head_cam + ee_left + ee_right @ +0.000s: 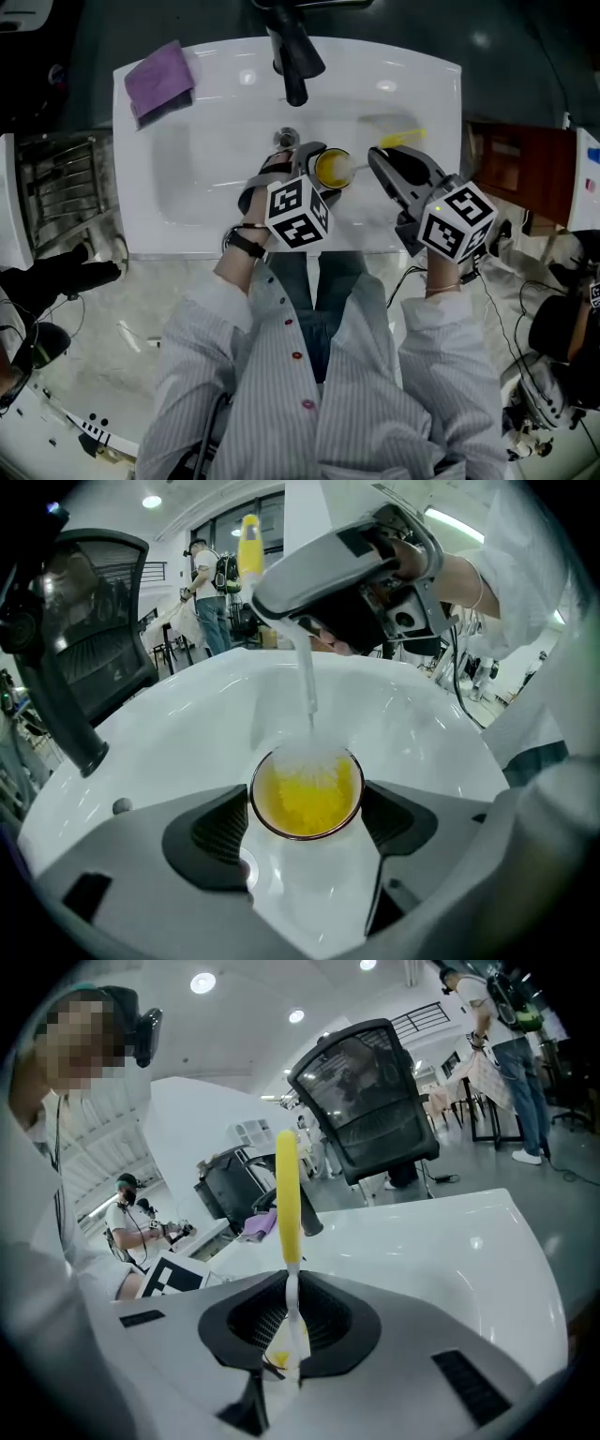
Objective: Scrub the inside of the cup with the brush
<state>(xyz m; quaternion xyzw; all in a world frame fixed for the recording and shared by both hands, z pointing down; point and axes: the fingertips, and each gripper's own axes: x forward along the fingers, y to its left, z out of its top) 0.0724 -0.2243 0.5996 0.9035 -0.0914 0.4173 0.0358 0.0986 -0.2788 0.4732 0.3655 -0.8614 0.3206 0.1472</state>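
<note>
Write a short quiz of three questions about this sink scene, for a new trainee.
1. True or false: the left gripper is shut on the cup.
2. The right gripper holds the brush. Where is its bristle end?
A) in the mouth of the cup
B) on the faucet
C) on the floor
3. In the head view, what lies on the far left corner of the sink?

Key: 1 true; 2 A; 3 a purple cloth.
</note>
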